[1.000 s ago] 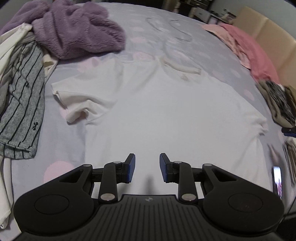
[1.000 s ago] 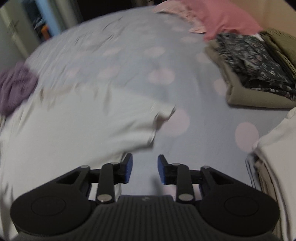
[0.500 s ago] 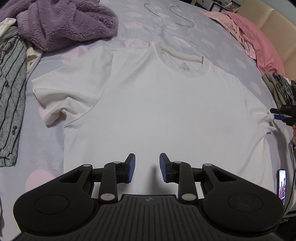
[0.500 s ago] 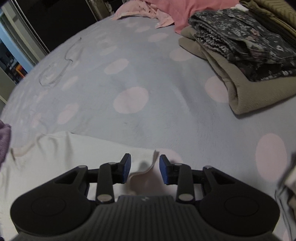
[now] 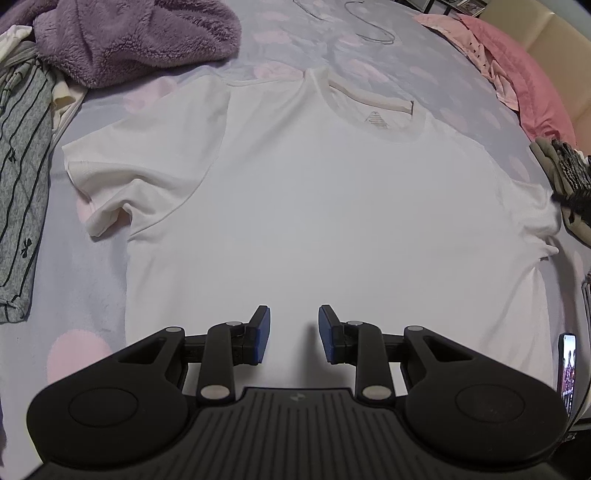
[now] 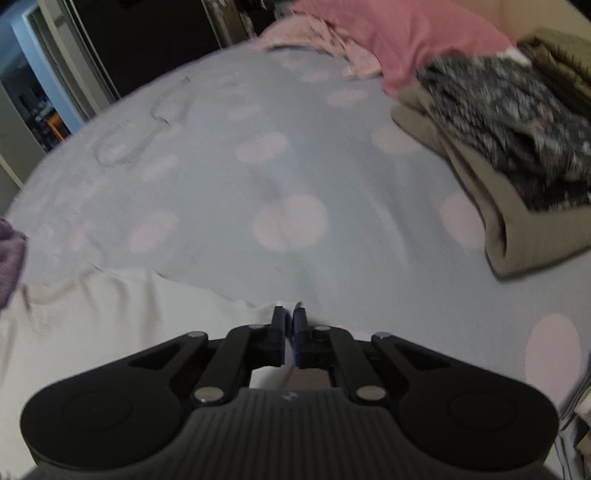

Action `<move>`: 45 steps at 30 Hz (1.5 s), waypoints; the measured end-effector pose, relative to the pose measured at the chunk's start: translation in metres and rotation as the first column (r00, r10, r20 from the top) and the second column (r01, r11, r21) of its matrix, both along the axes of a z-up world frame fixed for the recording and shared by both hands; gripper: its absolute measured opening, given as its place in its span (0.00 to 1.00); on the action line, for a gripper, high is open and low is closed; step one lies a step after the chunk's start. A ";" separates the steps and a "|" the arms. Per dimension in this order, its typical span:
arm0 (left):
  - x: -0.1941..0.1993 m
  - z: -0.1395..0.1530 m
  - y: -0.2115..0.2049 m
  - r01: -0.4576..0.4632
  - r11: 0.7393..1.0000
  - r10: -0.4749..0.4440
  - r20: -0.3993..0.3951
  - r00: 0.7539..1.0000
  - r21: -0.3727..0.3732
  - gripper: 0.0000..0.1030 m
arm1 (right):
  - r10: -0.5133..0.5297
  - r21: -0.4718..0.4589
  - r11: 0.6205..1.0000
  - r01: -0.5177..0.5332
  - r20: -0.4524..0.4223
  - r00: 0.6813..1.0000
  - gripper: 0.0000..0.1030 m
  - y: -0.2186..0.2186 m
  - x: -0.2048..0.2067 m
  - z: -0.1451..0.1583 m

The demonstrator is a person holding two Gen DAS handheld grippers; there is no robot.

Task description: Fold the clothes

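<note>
- The left wrist view takes in the whole white short-sleeved cotton T-shirt (image 5: 314, 206), spread flat and face up on the bed, its collar pointing away from the camera and its left sleeve creased under at the cuff.
- The left tool (image 5: 294, 334) hovers over the shirt's lower hem area, blue pads partly apart, nothing between them.
- The right tool (image 6: 289, 334) shows in this view only as a dark blur at the right edge, against the shirt's bunched right sleeve.
- The right wrist view shows that grip close up: the pads are pressed nearly together, pinching a thin fold of the white shirt's sleeve edge between them. Only that corner of the shirt (image 6: 110, 325) appears here, at lower left.
- Only the left view shows the fuzzy purple fleece garment (image 5: 136, 37), heaped at the upper left, with a grey garment with thin dark stripes (image 5: 22, 162) beside it along the left edge, and a lit phone screen (image 5: 568, 373) at far right.
- Only the right view shows clearly the folded stack of a dark floral garment on khaki cloth (image 6: 517, 166), and a dark doorway (image 6: 147, 37) beyond the bed.
- Both views show the lilac bedsheet with pale pink dots (image 6: 288, 221), thin wire hangers (image 5: 369, 22) lying on it, and pink bedding (image 5: 517, 77) at the head.
</note>
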State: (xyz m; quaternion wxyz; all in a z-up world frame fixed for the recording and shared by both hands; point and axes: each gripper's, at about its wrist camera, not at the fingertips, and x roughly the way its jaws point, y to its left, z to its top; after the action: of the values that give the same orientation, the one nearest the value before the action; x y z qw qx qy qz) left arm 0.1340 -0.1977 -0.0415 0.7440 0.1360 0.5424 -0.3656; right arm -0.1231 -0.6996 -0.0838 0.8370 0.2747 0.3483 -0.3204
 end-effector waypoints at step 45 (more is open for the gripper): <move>-0.006 0.005 0.021 -0.001 1.000 0.001 0.031 1.000 0.010 0.28 | 0.368 0.149 0.923 -0.354 -0.076 0.927 0.12 0.115 0.014 -0.005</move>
State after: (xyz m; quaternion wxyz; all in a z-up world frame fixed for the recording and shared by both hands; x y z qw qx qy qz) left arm 0.1278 -0.1765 -0.0362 0.7519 0.1452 0.5327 -0.3602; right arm -0.1091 -0.5851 -0.0891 0.8426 0.2443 0.4558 -0.1504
